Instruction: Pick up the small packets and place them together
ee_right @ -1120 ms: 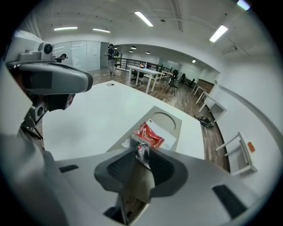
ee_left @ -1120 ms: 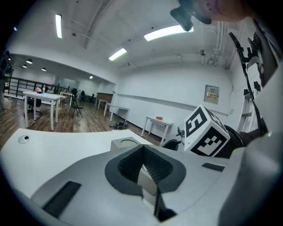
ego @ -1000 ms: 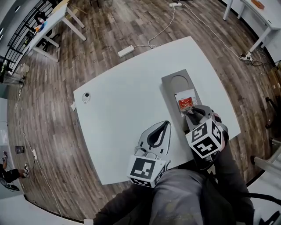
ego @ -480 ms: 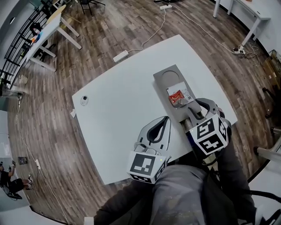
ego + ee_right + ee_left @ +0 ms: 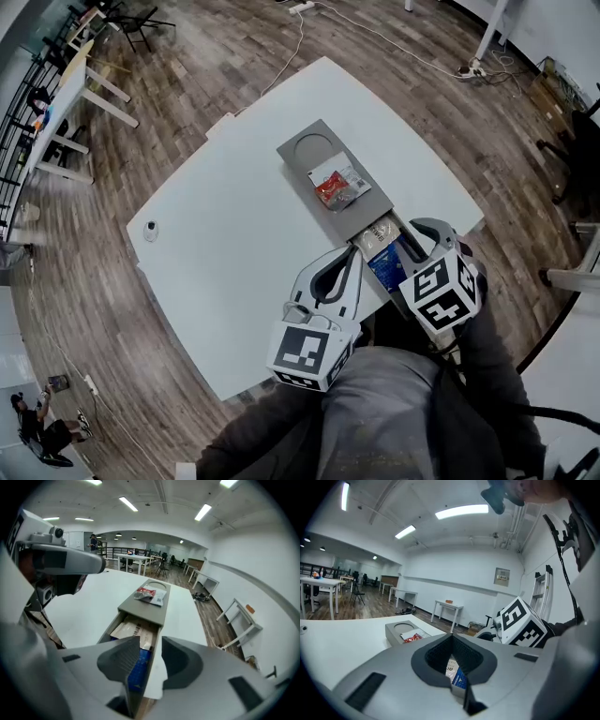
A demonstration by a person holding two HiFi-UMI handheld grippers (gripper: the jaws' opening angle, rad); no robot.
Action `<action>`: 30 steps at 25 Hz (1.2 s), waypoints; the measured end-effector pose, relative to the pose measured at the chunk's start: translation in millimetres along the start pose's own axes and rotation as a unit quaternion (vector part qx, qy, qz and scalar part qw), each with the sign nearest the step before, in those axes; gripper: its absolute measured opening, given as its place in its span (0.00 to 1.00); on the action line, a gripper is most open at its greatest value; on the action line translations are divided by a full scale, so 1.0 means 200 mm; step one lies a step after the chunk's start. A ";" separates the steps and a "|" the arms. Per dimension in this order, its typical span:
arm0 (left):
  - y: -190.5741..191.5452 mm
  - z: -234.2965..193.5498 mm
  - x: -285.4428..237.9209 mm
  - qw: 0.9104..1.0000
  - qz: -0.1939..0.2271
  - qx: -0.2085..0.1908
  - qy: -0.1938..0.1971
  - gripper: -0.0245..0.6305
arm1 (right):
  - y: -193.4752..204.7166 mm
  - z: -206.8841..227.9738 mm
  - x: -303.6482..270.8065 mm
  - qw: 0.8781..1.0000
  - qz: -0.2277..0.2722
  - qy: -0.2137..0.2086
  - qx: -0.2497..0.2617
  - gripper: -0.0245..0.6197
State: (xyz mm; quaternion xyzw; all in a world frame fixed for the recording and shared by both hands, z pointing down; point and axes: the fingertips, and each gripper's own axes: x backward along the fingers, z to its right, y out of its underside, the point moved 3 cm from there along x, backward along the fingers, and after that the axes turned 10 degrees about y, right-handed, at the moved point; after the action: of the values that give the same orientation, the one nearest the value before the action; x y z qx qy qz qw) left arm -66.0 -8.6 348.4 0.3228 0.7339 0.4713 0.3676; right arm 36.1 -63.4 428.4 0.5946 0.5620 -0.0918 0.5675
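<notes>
The right gripper [image 5: 150, 640] has its jaws apart, having just been opening. The right-hand wall of the open drawer [image 5: 110, 626] stands between them, unpinched. Its left jaw sits over the blue packet [image 5: 138, 667], and the beige packet [image 5: 131, 630] lies just beyond. The left gripper [image 5: 451, 635] has its jaws closed tip to tip and empty, above the near edge of the table [image 5: 234, 244], left of the drawer. Farther off, the red-and-white packet [image 5: 150, 594] lies on the grey box [image 5: 157, 611].
</notes>
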 end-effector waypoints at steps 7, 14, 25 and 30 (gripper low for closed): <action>0.01 -0.02 0.01 1.000 -0.011 0.007 -0.008 0.04 | 0.01 -0.21 -0.09 0.998 -0.025 -0.060 0.020 0.29; 0.04 -0.16 0.07 0.999 -0.010 0.026 -0.046 0.04 | -0.04 -0.26 -0.24 0.996 -0.053 -0.074 0.021 0.41; 0.04 -0.24 0.05 0.998 -0.008 0.048 -0.049 0.04 | -0.02 -0.29 -0.27 0.986 -0.096 -0.102 0.094 0.28; 0.04 -0.22 0.08 0.998 -0.004 0.039 -0.052 0.04 | -0.02 -0.29 -0.25 0.988 -0.082 -0.095 0.093 0.13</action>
State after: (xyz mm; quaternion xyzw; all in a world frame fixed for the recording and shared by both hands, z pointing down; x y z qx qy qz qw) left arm -110.4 -13.8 364.5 0.3582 0.7326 0.4236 0.3944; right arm -14.4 -47.7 482.8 0.5852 0.5417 -0.2460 0.5510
